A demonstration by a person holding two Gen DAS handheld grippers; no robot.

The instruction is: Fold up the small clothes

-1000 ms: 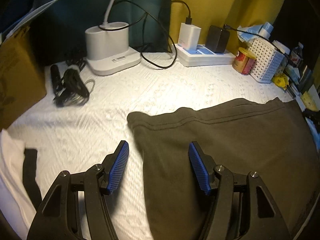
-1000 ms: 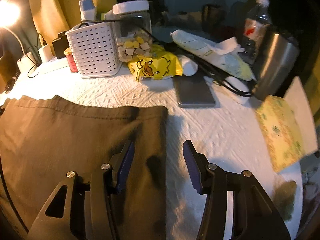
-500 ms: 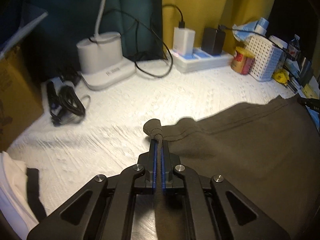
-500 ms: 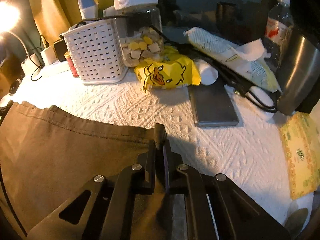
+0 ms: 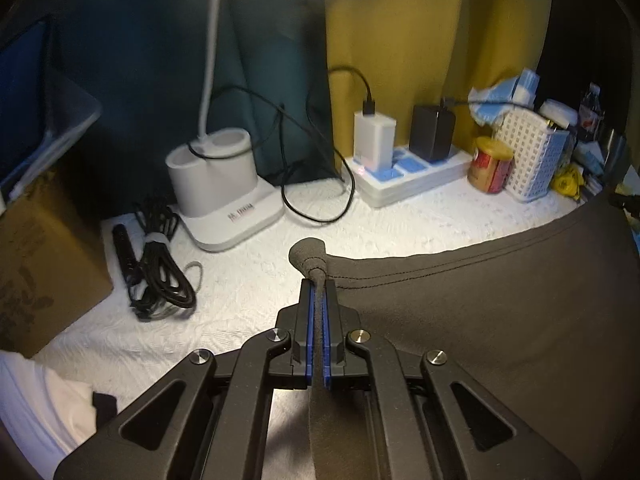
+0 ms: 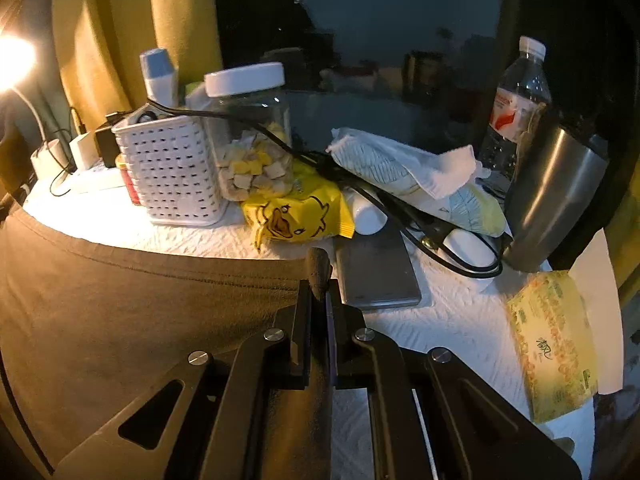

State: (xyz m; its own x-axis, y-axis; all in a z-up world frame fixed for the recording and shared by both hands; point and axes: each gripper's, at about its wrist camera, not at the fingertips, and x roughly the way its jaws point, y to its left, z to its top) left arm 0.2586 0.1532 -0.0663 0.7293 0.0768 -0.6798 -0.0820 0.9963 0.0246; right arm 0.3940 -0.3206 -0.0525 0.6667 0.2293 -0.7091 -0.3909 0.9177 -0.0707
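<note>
Between the closed fingers of the left gripper (image 5: pixel 319 300) and right gripper (image 6: pixel 319 300), the dark garment's (image 5: pixel 500 320) hemmed corners are now pinched. A second ago both were open over flat cloth. The hem is raised, so the fold is judged underway.

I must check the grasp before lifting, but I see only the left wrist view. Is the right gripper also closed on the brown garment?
Observer: Yes. The right gripper is shut on the brown garment, pinching its hemmed edge at the corner.
Operator: What lies just past that corner?
Observer: A flat grey device lies on the white cloth, right beside the pinched corner.
Operator: Anything tall near there?
Observer: A steel tumbler stands upright farther right, with a water bottle behind it.
</note>
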